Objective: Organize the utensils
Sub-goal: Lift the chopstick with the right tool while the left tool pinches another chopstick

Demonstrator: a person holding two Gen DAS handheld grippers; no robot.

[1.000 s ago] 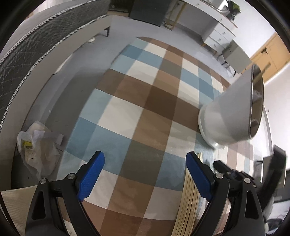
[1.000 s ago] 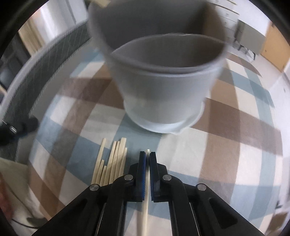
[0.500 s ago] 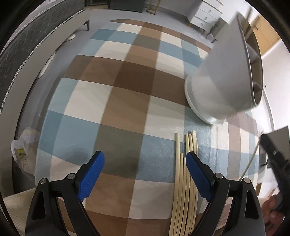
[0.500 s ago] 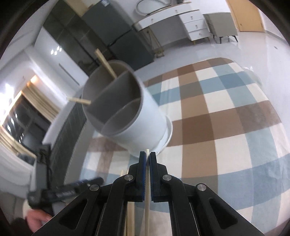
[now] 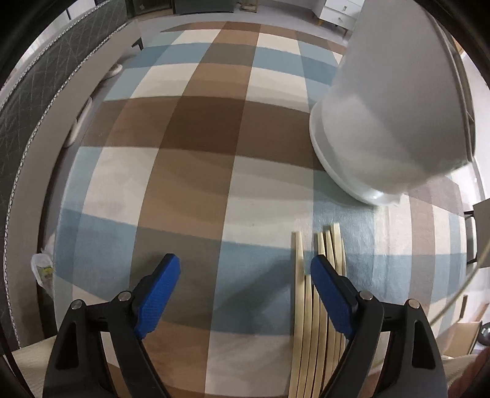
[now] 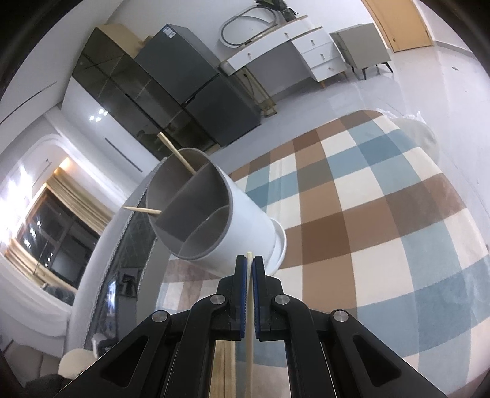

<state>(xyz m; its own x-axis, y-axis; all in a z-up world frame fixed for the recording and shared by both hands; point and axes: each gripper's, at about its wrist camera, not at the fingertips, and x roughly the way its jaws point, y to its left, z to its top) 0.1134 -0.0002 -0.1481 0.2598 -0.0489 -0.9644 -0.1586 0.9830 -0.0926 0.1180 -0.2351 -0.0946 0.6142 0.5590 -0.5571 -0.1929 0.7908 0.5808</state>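
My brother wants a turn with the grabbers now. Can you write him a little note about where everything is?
Right gripper: shut on one chopstick, lifted, tip near the holder.
Left gripper: open, empty, over the checked cloth beside the loose chopsticks.
White holder has compartments; two chopsticks already stand in the far one.
Left: drop the held chopstick in, then move the loose ones.

Checked cloth: brown, tan, cream, pale blue squares. Utensil holder: white outside, grey divider and inner walls. Chopsticks: pale bamboo yellow. Left gripper and right gripper: black arms, blue pads. Cabinets: dark grey, glossy. Drawer unit: white. Door: light wood.
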